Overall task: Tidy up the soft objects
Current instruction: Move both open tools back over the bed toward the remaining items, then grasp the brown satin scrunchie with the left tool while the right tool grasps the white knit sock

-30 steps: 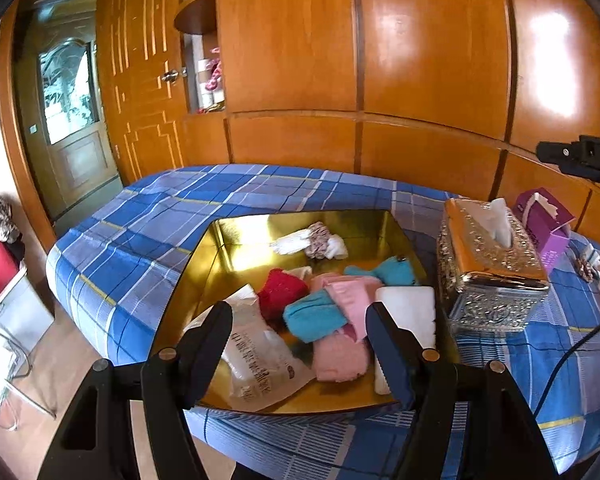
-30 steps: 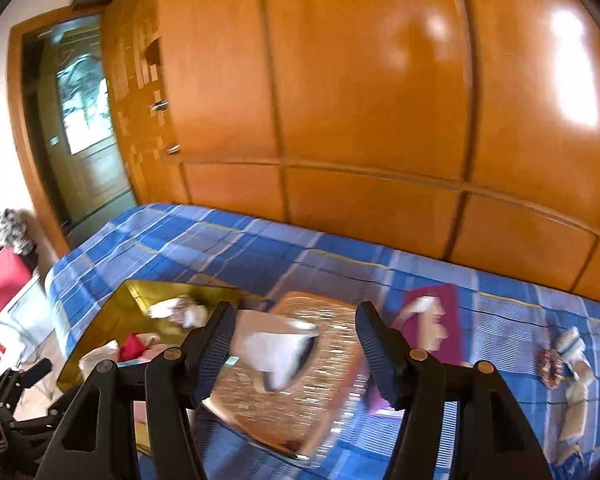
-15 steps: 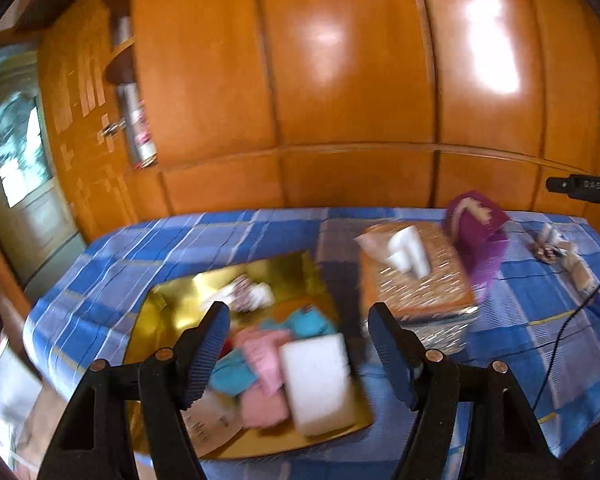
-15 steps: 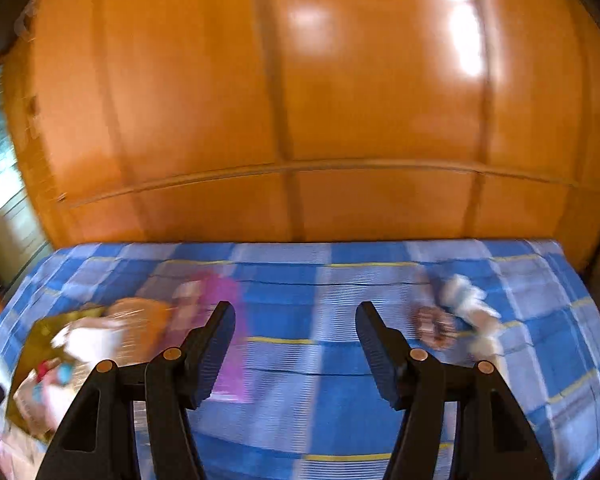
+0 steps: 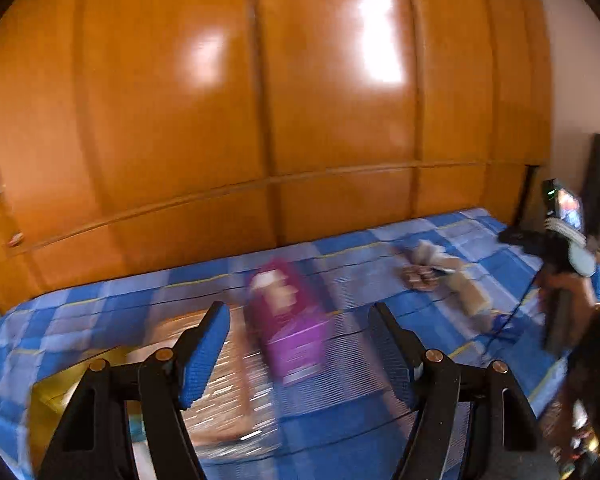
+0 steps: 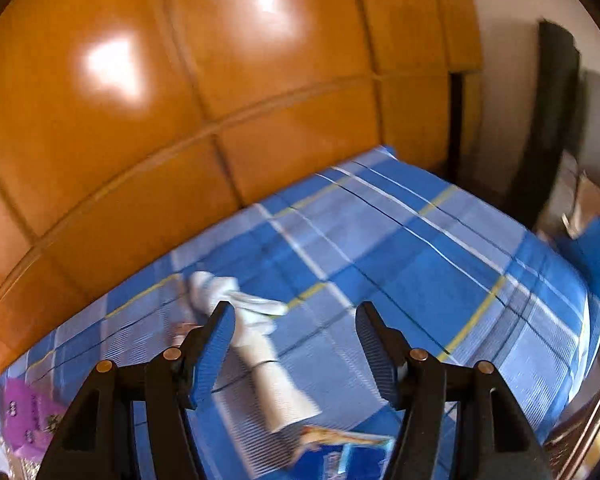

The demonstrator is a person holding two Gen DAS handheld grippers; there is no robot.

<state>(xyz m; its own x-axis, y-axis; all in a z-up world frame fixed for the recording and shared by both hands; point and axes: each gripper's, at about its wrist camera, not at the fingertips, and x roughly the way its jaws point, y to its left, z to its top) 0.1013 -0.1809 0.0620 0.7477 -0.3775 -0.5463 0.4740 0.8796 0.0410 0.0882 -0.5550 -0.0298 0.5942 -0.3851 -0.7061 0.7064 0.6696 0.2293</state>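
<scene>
My left gripper is open above the blue plaid bed, with nothing between its blue pads. Past it lies a blurred purple tissue pack. A corner of the gold tray shows at the lower left. A small heap of pale soft things lies further right. My right gripper is also open and empty. It hovers over the bed's right end, where a knotted white sock and a white rolled sock lie just beside its left finger.
An ornate tissue box stands by the tray. A person's hand holds the other gripper at the far right. A flat printed packet lies near the bed's front edge. The orange wooden wardrobe runs behind the bed, and a dark upright object stands to the right.
Both views have swept right along the bed. The tray of soft things slid almost out of the left view. The right view passed the tissue box and reached the white socks. Both grippers stayed open.
</scene>
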